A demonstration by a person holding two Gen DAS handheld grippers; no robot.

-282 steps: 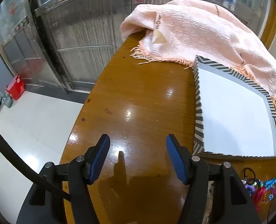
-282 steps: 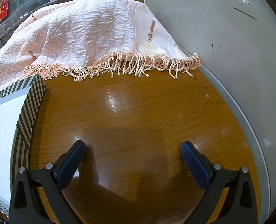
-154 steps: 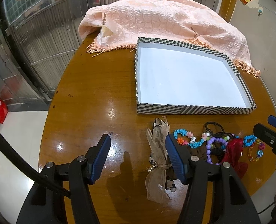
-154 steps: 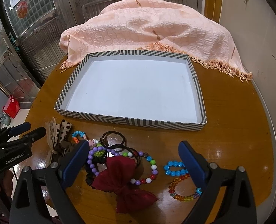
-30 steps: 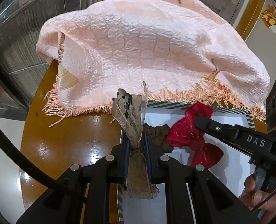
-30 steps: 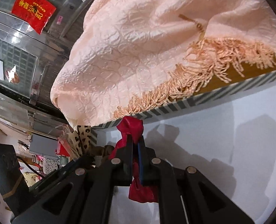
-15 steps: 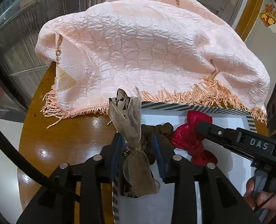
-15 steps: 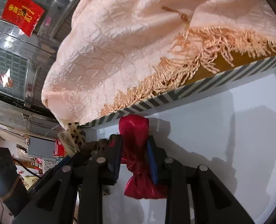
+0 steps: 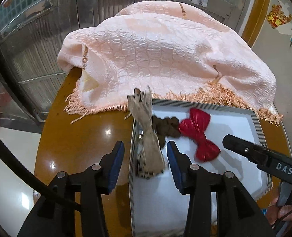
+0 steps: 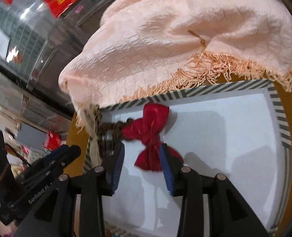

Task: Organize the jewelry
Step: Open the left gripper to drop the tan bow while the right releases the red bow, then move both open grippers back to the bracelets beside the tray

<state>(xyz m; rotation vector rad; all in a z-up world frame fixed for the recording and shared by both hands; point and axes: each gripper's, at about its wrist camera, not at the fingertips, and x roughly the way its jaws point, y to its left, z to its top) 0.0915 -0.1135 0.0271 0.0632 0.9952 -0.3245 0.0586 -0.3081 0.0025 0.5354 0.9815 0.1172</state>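
The step in hand looked like letting two hair bows go into the striped tray (image 9: 257, 122), and doing it well meant spreading the jaws fully and drawing each tool straight back, so no fabric snagged on a pad and dragged out again. In the left wrist view the left tool (image 9: 145, 165), at lower centre, had its jaws opening, clear of the beige leopard-print bow (image 9: 148, 138) between them; that bow leaned over the tray's left rim at centre frame, partly outside, so a nudge inward seemed wise. A brown scrunchie (image 9: 168, 127) lay just right of it on the white floor, touching the red satin bow (image 10: 151, 134). In the right wrist view the right tool (image 10: 142, 165), at lower centre, also had its jaws opening, partway spread, with the red bow's lower lobe between the pads; whether the right pad brushed it I could not tell. The pink fringed cloth (image 9: 161, 59) filled the upper frame, overlapping the tray's far rim on the brown tabletop (image 9: 86, 138)
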